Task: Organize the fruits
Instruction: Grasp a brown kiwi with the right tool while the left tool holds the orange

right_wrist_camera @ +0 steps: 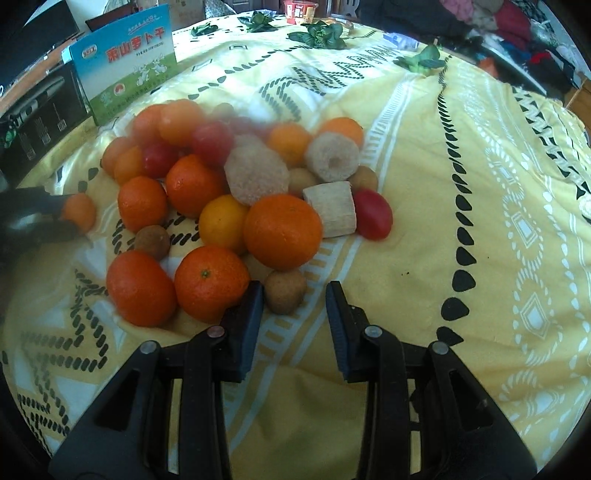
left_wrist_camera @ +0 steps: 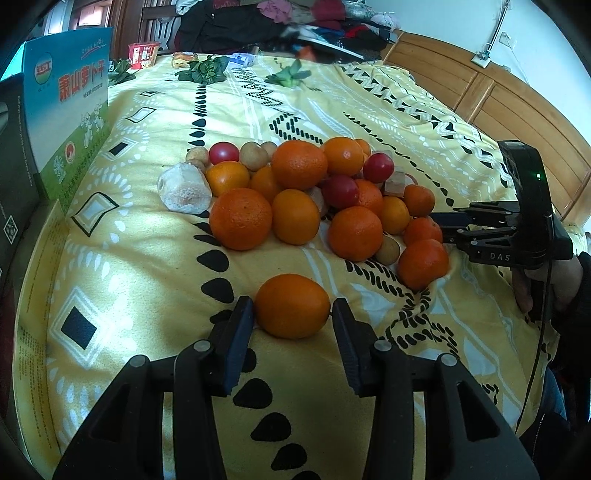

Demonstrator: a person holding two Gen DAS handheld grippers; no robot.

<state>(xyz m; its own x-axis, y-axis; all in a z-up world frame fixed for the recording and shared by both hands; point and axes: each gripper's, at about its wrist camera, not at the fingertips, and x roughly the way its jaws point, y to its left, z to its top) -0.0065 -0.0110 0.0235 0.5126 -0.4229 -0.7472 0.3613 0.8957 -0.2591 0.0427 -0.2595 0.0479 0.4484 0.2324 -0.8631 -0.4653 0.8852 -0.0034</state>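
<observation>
Left gripper [left_wrist_camera: 293, 306] spread around a lone orange [left_wrist_camera: 291, 305], right gripper [right_wrist_camera: 294, 291] parted beside the fruit pile [right_wrist_camera: 236, 192], all on a yellow patterned bedspread [right_wrist_camera: 424, 184] near a wooden headboard [left_wrist_camera: 480, 85], far clothes heap [left_wrist_camera: 295, 14] blurred.

Orange tangerines [left_wrist_camera: 240, 218] and red cherry tomatoes [left_wrist_camera: 377, 167] lie heaped on a yellow bedspread [left_wrist_camera: 147, 258] patterned with black drops and white diamonds; far left, a blue-and-green box [left_wrist_camera: 70, 103] bears red lettering.
</observation>
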